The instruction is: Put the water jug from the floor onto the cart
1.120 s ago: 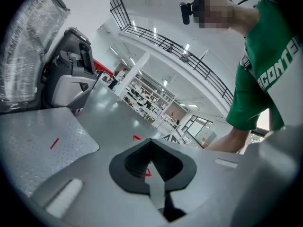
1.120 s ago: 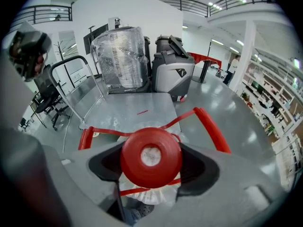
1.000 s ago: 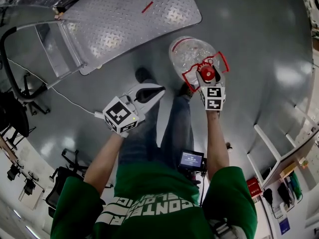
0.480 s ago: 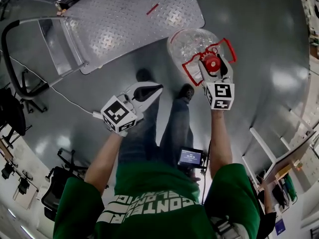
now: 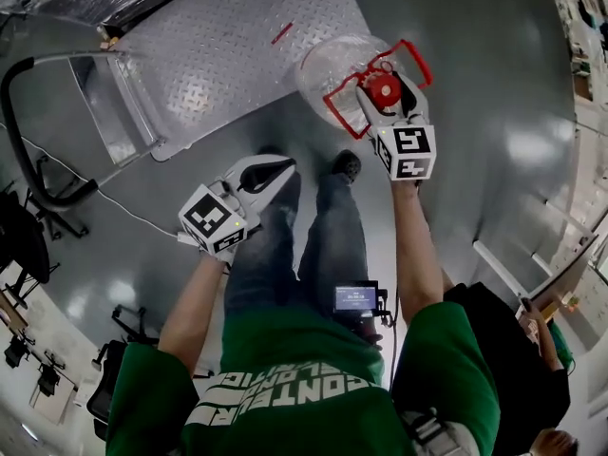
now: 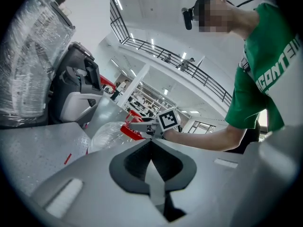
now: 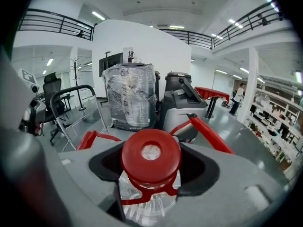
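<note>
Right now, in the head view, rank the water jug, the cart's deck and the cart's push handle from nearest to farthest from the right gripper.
1. Water jug: held at its red-capped neck in the right gripper.
2. Cart's deck: just left of the jug.
3. Cart's push handle: far left.

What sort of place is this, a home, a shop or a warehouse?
Probably a warehouse-like hall: balcony railing high overhead, a metal platform cart on the glossy grey floor, and a shrink-wrapped load.
</note>
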`<move>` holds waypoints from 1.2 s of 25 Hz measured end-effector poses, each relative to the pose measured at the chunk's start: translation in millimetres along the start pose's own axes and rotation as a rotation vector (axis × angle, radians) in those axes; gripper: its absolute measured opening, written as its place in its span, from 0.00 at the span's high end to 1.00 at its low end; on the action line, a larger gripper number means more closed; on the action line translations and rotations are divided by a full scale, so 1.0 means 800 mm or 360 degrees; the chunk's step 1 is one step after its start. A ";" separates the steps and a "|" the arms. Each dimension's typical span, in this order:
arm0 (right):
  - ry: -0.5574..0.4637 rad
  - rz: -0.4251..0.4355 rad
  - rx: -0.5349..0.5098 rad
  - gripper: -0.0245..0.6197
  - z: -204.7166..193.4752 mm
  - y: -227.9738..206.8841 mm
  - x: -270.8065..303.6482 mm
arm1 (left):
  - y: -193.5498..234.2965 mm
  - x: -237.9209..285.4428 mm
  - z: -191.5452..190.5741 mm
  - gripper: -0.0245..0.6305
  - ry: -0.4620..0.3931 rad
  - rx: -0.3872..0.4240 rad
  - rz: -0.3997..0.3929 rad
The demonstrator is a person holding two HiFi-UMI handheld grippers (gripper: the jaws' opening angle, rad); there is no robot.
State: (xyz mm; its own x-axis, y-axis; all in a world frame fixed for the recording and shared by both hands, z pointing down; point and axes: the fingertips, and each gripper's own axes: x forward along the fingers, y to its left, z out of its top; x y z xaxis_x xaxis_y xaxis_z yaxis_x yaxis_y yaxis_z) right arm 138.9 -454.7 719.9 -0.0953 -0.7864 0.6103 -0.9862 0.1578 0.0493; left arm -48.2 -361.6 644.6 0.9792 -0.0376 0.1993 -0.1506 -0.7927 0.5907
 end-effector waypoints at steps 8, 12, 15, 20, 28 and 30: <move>-0.0007 0.0100 -0.0105 0.50 0.040 0.012 0.066 | 0.010 -0.012 0.031 0.95 -0.0055 0.0025 0.0087; 0.0024 0.0165 -0.0131 0.50 0.050 0.025 0.107 | 0.020 -0.021 0.043 0.95 -0.0084 -0.0003 0.0137; 0.0045 0.0203 -0.0142 0.50 0.049 0.036 0.130 | 0.025 -0.025 0.040 0.95 -0.0092 -0.0027 0.0159; 0.0084 0.0270 -0.0186 0.50 0.056 0.056 0.171 | 0.045 -0.034 0.042 0.95 -0.0129 -0.0074 0.0205; 0.0132 0.0322 -0.0216 0.50 0.075 0.067 0.224 | 0.081 -0.051 0.058 0.95 -0.0172 -0.0135 0.0298; 0.0141 0.0331 -0.0221 0.50 0.080 0.064 0.236 | 0.090 -0.052 0.064 0.95 -0.0187 -0.0150 0.0323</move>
State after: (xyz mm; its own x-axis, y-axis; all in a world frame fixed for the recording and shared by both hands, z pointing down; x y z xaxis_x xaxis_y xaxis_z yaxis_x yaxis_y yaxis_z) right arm 61.4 -632.9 787.2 -0.2757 -0.6741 0.6852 -0.9182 0.3957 0.0199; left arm -92.6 -448.5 639.1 0.9359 -0.2651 0.2319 -0.3522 -0.7015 0.6195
